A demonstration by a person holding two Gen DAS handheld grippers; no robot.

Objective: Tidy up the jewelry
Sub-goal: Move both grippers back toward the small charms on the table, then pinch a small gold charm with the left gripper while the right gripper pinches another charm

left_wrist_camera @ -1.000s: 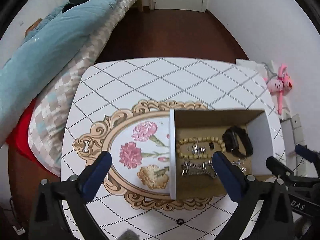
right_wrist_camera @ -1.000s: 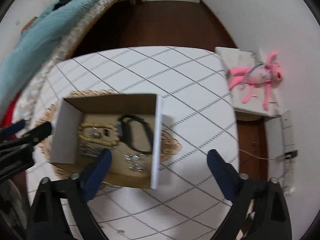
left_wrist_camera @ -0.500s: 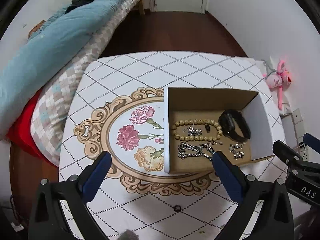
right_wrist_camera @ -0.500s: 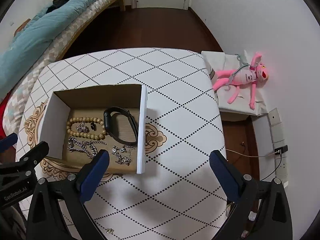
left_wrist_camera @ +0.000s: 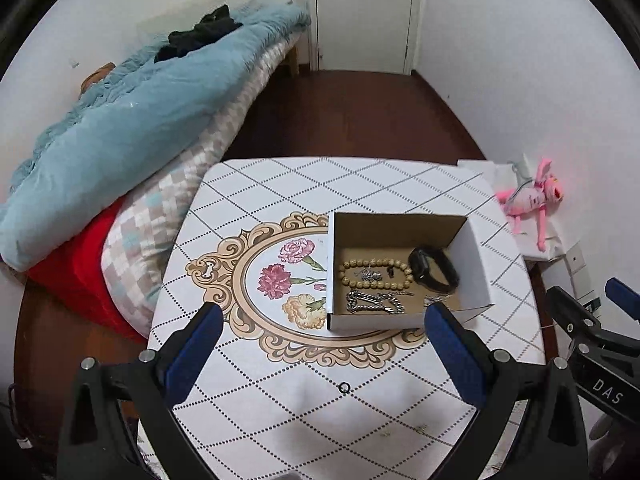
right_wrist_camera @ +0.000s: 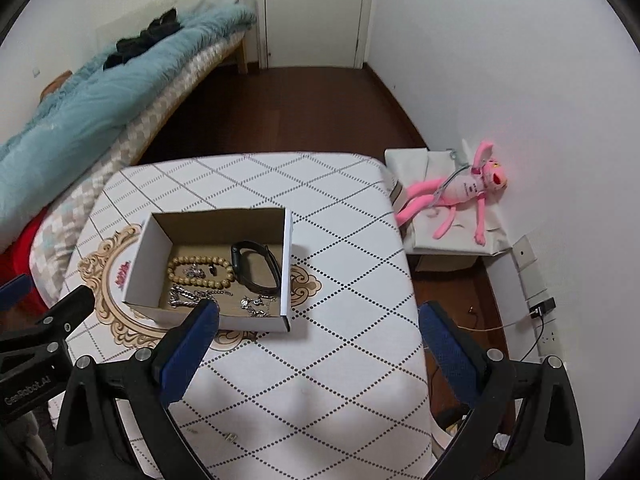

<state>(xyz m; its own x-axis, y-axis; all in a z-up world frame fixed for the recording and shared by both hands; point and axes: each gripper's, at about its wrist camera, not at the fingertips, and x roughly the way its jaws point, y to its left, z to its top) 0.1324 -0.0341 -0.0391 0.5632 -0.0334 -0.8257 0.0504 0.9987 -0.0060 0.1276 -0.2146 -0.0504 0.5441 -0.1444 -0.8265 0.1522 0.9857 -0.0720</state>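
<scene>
Both grippers, left (left_wrist_camera: 322, 336) & right (right_wrist_camera: 318, 328), spread wide, empty; jewelry box (left_wrist_camera: 404, 272) just ahead, pieces prob. tangled.

Matt cardboard box (left_wrist_camera: 474, 256) holds wooden beads (left_wrist_camera: 376, 266), a shiny metal chain (left_wrist_camera: 374, 302), and a glossy black band (left_wrist_camera: 434, 268).

Home bedroom; quilted bed (left_wrist_camera: 120, 152), door (left_wrist_camera: 364, 12)

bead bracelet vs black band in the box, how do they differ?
The bead bracelet is a loop of round tan beads; the black band is one smooth dark strap. The bead bracelet lies flat mid-box with small metal pieces inside its loop; the black band lies nearer the box's right wall, its loop empty. The bead bracelet looks slimmer than the wide black band. Both are closed loops resting in the cardboard box, untouched by either hand-held gripper.
</scene>
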